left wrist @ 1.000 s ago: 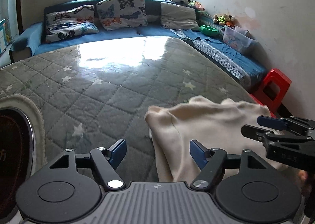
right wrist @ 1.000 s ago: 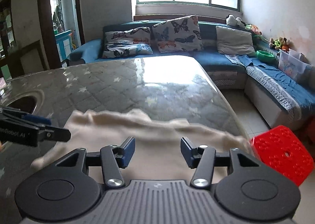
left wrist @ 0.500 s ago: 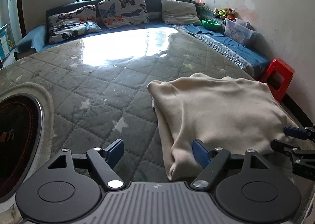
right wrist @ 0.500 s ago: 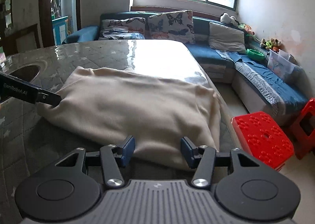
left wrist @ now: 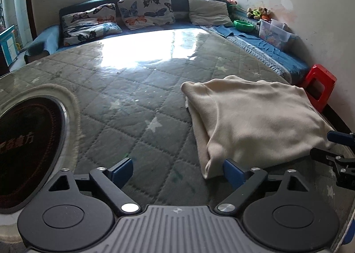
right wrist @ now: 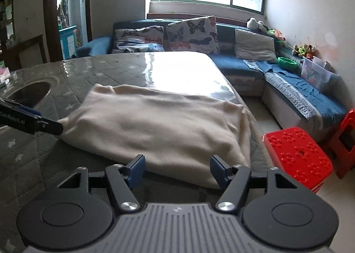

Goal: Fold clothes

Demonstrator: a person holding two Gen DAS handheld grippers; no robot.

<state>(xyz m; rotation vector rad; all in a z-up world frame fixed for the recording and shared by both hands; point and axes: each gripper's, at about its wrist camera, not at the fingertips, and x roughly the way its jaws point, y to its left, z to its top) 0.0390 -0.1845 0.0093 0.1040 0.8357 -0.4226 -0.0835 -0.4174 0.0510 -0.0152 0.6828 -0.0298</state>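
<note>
Covering most of both views, the quilted table (left wrist: 142, 106) is seen under a glossy sheet, with a round dark inset (left wrist: 26, 142) at its left and a blue sofa (right wrist: 306, 102) and red stool (right wrist: 297, 157) beyond its right edge. On the near right part of the table lies the cream garment (left wrist: 255, 119) — a second ago it was held up and bunched between the two tools, and now it is laid flat as a folded, roughly square pad. That fold is judged done; the release is under way.

The left gripper (left wrist: 175, 169) is seen with its jaws opening, wide apart, with only the garment's near left corner by its right pad and nothing pressed. The right gripper (right wrist: 176, 169) is likewise opening — the garment's near edge lies just ahead of its pads, not clamped. A further fold or some smoothing may remain.
</note>
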